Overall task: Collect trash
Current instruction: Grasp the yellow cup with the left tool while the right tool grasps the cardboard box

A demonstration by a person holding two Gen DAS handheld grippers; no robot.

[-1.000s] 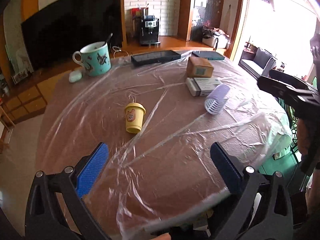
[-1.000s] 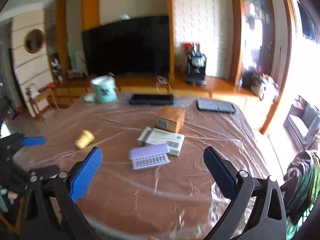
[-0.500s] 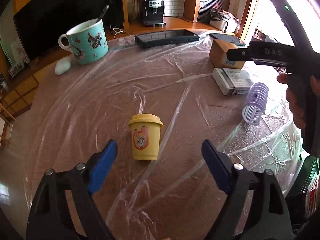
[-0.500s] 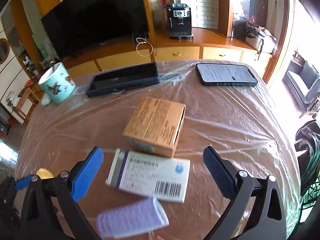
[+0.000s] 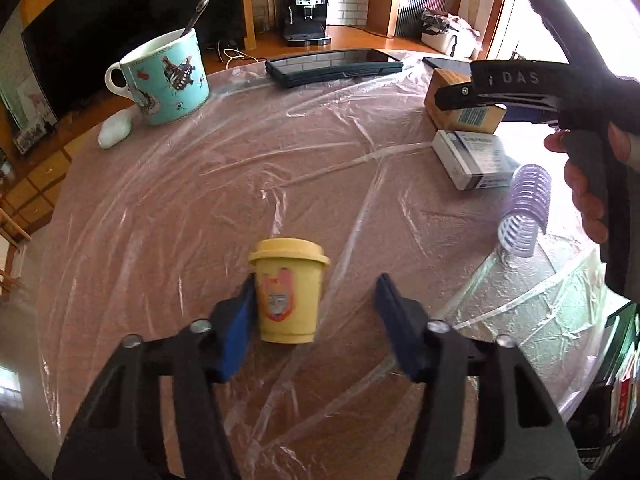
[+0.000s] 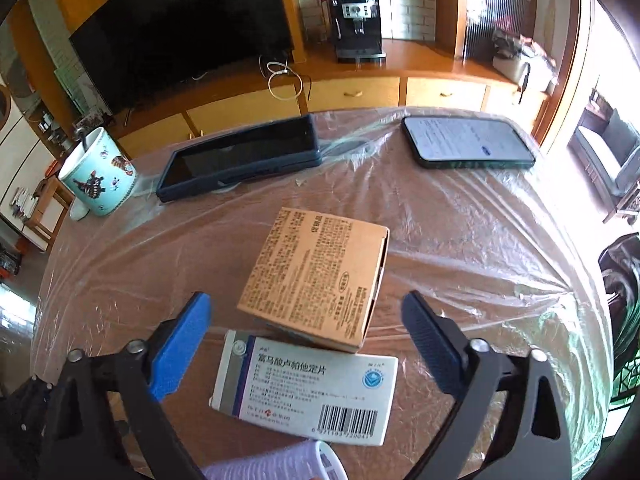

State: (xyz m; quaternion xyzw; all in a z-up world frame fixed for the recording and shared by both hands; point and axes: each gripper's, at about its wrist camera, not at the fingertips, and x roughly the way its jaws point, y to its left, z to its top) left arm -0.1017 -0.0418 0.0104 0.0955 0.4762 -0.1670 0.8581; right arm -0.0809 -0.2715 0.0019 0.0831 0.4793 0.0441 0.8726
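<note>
1. The left gripper [image 5: 316, 308] has just been closing around the small yellow lidded cup [image 5: 289, 292], which stands upright on the plastic-covered table [image 5: 224, 184]. The left blue pad appears to meet the cup's side, though motion blur there makes contact hard to confirm; the right pad stands clearly apart from it, so the cup is not yet clamped.
2. The sticker on the cup's front is smeared and unreadable.
3. The right gripper [image 6: 306, 330] has also just been narrowing, yet its jaws stand wide and grip nothing. Between them lie the brown cardboard box [image 6: 316, 276] and, nearer the camera, the white medicine box [image 6: 308, 394]; neither pad touches either box.
4. The brown box overlaps the far edge of the white one, hiding part of it.
5. The lilac hair roller [image 5: 524, 208] lies just beside the white box in the left view; in the right view only its end shows, cut off by the bottom edge.
6. In the left view the right gripper's black body and the person's hand [image 5: 592, 184] cover part of the brown box and the smartphone behind it.
7. Farther back stand a teal mug [image 5: 164, 80] with a spoon, a white earbud case [image 5: 115, 130] just beside it, a dark tablet case [image 6: 240, 158] and a smartphone [image 6: 468, 142] with its screen lit, its text too small to read.
8. The table's near edge is hidden under both grippers' frames.
</note>
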